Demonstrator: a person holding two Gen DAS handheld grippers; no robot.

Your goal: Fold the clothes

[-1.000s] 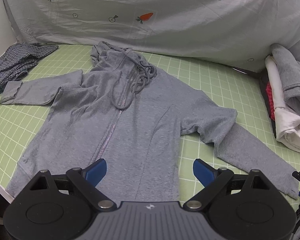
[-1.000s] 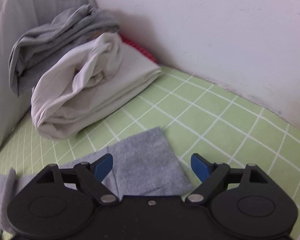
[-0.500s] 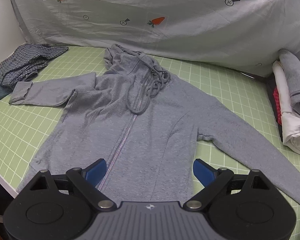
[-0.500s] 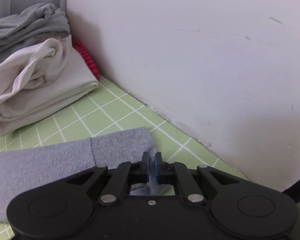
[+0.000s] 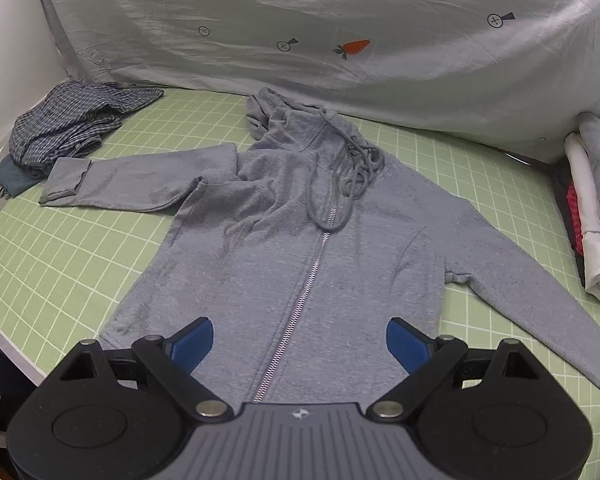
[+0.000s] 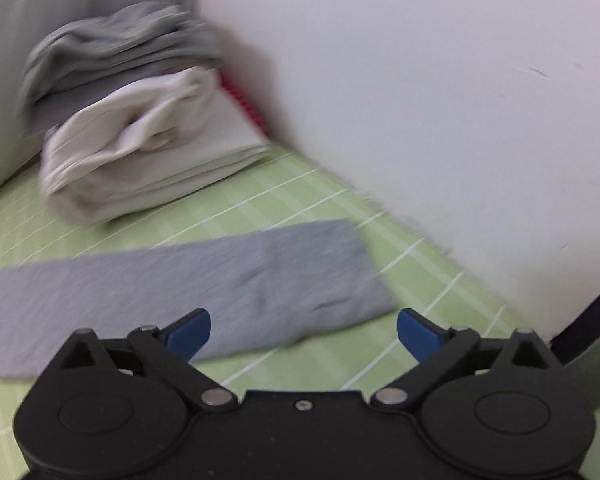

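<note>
A grey zip hoodie lies face up on the green grid mat, hood toward the back, both sleeves spread out. My left gripper is open and empty, hovering over the hoodie's hem near the zipper. The hoodie's right sleeve lies flat in the right wrist view, its cuff pointing toward the wall. My right gripper is open and empty just above and in front of that cuff. The right wrist view is motion-blurred.
A stack of folded clothes, white under grey, sits at the right by the white wall; it also shows in the left wrist view. A crumpled plaid shirt lies far left. A carrot-print sheet hangs behind. The mat's front-left edge is close.
My right gripper, shut on the sleeve cuff half a second ago, has opened and let it go, leaving the sleeve stretched flat. My left gripper has drawn back, staying open.
</note>
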